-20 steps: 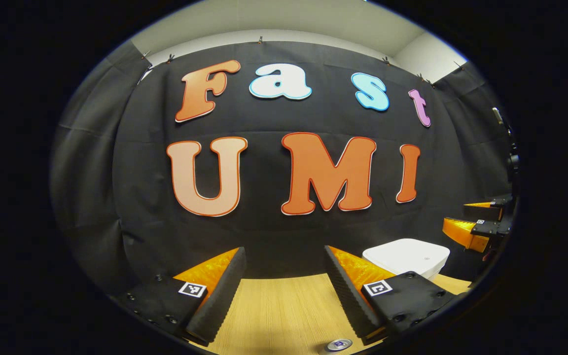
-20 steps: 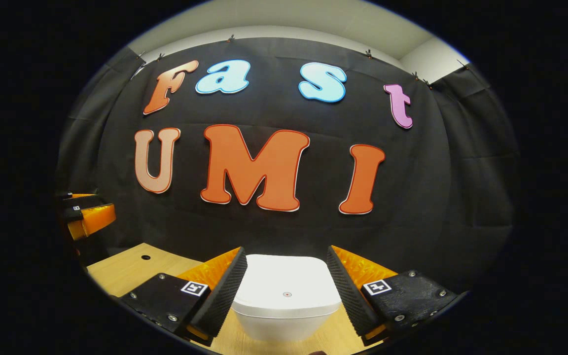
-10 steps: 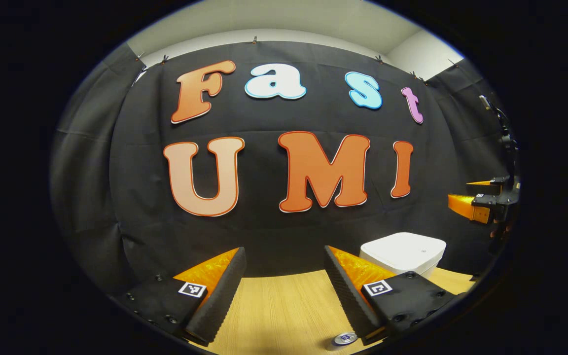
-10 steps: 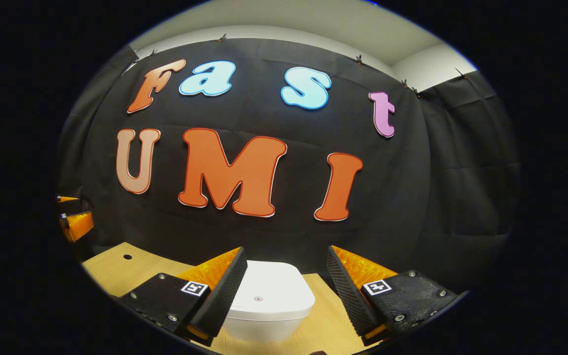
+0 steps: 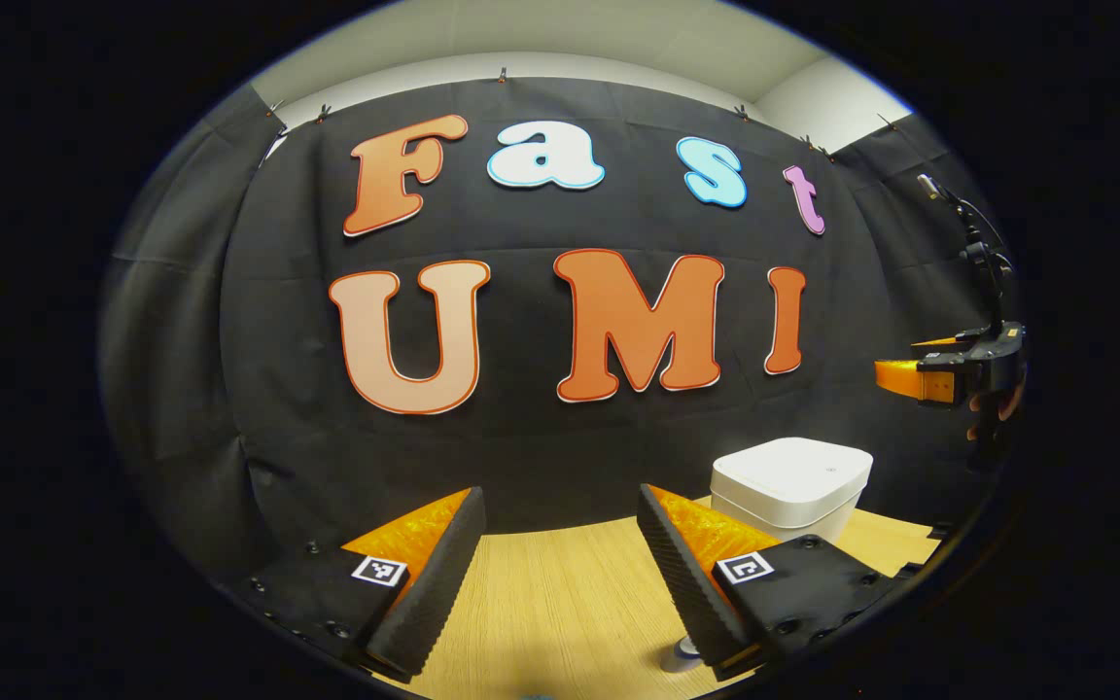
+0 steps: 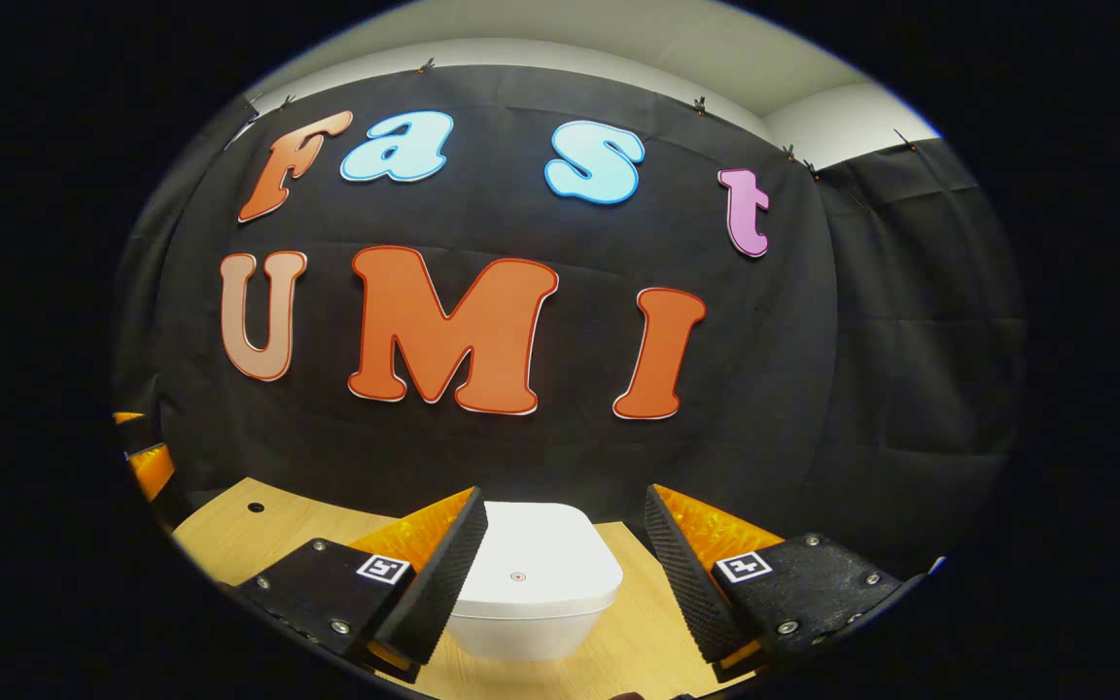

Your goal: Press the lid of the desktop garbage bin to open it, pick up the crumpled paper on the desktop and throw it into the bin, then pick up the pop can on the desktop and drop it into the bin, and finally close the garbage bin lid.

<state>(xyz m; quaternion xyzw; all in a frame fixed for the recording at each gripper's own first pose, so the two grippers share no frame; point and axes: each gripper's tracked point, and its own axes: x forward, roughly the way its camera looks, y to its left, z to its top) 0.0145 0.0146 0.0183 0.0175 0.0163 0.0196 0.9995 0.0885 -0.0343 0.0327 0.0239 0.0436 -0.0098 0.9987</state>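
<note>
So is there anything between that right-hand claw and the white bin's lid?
Nothing visible. In the right gripper view the open right gripper hangs above the closed bin lid, with only air between.

1. Left gripper view rides on my left gripper (image 5: 560, 569), low over the wooden table (image 5: 560, 603), facing the booth's back wall; white bin (image 5: 791, 481) sits off to its right, farther away.
2. Right gripper view rides on my right gripper (image 6: 565, 574), also low and facing the wall, close to the bin (image 6: 533, 583), which is just ahead between my fingers.
3. Both views share the bin, the table (image 6: 229, 515) and the wall.
</note>
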